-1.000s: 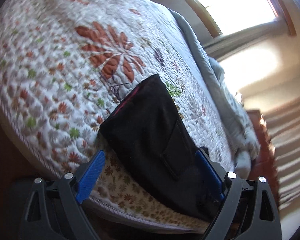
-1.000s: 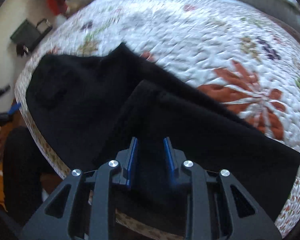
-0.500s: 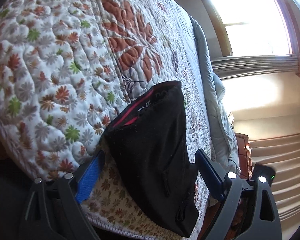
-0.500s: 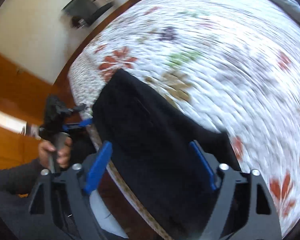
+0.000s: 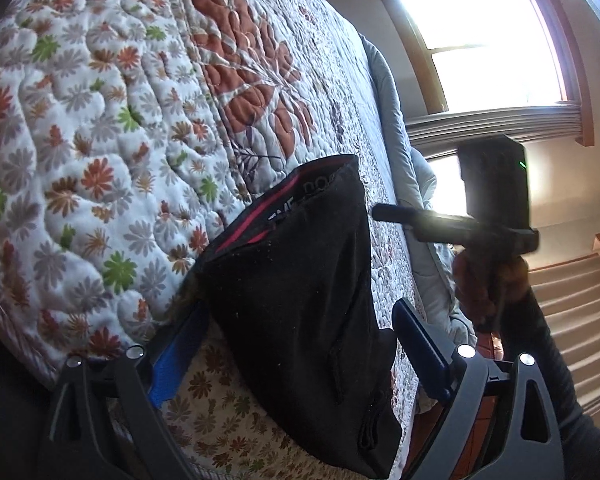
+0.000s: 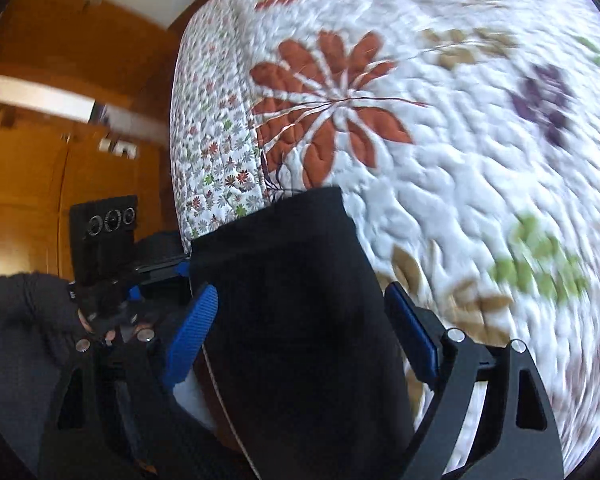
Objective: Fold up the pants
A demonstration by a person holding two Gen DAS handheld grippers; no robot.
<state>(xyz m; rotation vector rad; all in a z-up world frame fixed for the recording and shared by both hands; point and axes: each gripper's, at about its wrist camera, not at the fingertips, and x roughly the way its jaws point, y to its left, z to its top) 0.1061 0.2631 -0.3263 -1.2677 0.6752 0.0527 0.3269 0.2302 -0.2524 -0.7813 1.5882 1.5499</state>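
Black folded pants (image 5: 312, 240) with a red-lined waistband lie at the near edge of the floral quilted bed (image 5: 100, 120). My left gripper (image 5: 300, 312) is open, its blue pads (image 5: 172, 364) wide on either side of the pants without pressing them. In the right wrist view the same pants (image 6: 284, 248) sit between the fingers of my right gripper (image 6: 300, 292), whose jaws are opening and grip nothing. The right gripper (image 5: 488, 200), held in a hand, also shows in the left wrist view beyond the pants. The left gripper (image 6: 108, 240) appears at the left of the right wrist view.
A grey blanket (image 5: 388, 92) runs along the bed's far side below a bright window (image 5: 480, 40). Wooden wardrobe doors (image 6: 40, 160) stand past the bed's end. A dark sleeve (image 6: 16, 312) is at the left. The quilt (image 6: 460, 140) spreads beyond the pants.
The right gripper let go of the black fabric, opened wide and swung along the bed edge, rolling as it went, into the left wrist view. The left gripper sank slightly.
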